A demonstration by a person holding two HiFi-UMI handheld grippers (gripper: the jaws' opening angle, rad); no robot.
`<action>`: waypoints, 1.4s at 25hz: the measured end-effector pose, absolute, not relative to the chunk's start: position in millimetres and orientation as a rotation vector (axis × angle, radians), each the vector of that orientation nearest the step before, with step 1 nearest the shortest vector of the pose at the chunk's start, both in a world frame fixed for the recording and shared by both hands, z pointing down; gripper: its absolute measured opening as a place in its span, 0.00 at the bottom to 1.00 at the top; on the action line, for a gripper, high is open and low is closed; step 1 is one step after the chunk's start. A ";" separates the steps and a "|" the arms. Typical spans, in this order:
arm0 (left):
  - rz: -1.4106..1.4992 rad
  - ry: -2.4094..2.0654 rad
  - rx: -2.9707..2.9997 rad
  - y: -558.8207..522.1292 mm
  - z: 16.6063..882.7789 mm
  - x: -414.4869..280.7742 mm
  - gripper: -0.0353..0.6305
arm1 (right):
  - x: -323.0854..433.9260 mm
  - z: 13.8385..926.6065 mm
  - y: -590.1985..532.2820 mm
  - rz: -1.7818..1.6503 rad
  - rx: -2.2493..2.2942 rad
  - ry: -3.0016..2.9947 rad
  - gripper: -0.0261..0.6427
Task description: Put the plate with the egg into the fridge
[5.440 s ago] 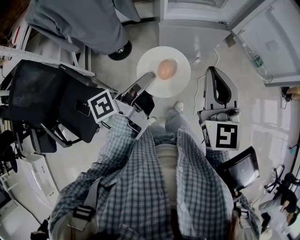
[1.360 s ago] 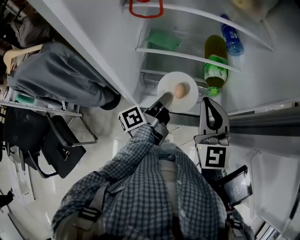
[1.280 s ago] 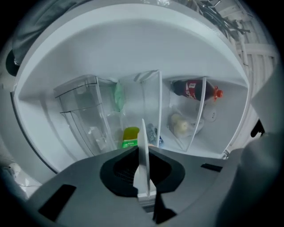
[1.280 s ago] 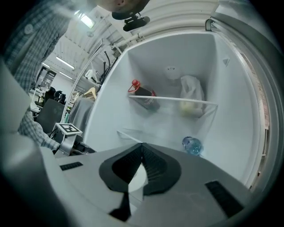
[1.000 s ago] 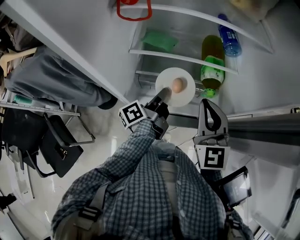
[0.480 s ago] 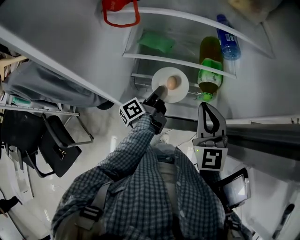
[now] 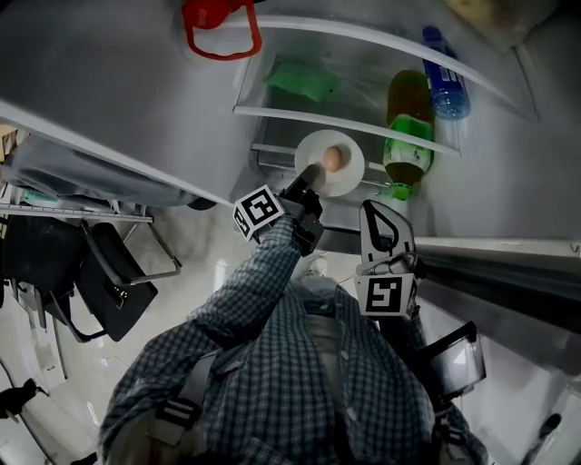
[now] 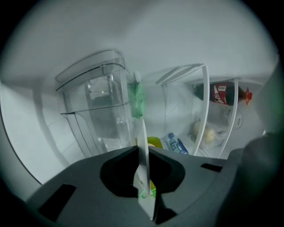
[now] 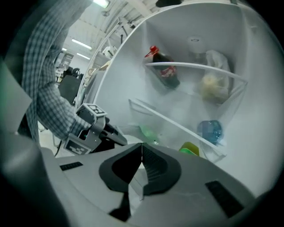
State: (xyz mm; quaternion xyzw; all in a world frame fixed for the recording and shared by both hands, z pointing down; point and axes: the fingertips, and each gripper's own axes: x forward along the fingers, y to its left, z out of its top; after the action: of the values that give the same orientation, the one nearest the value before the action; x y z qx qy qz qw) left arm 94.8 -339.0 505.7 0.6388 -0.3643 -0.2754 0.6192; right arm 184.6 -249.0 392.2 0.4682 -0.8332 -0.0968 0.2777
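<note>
A white plate (image 7: 349,174) carries a brown egg (image 7: 333,159) and hovers inside the open fridge, below a glass shelf (image 7: 300,118). My left gripper (image 7: 310,177) is shut on the plate's near rim. In the left gripper view the plate (image 8: 143,168) shows edge-on, pinched between the jaws of that gripper (image 8: 143,150). My right gripper (image 7: 377,212) hangs lower right of the plate, shut and empty. In its own view the right gripper (image 9: 142,147) has both pads pressed together with nothing between them, and the left gripper's body (image 9: 91,128) is at the left.
A green bottle (image 7: 405,136) and a blue-capped bottle (image 7: 445,77) lie right of the plate. A green packet (image 7: 304,80) rests on the shelf above, a red handle (image 7: 218,23) further up. A clear drawer (image 8: 95,111), cola bottle (image 8: 222,93) and bagged food (image 8: 206,133) are deeper in.
The person came from the room to the open fridge and brought the plate in under the glass shelf. In the last half second the right gripper shifted left.
</note>
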 end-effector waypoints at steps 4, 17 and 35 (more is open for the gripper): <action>-0.629 -0.824 1.483 -343.1 508.2 99.7 0.09 | 175.2 428.4 -254.1 -0.416 1.108 -2.100 0.05; -0.616 -0.769 1.456 -341.8 510.4 108.9 0.09 | 157.9 493.1 -269.9 -0.739 0.804 -1.765 0.17; -0.542 -0.671 1.505 -336.5 509.0 116.9 0.09 | 152.8 502.1 -273.1 -0.942 0.754 -1.601 0.07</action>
State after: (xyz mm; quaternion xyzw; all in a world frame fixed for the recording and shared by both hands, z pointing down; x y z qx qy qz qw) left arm 116.9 -336.5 509.0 0.6616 -0.2950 -0.2383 0.6469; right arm 152.8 -273.1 502.1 0.3170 -0.6729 -0.3961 0.5383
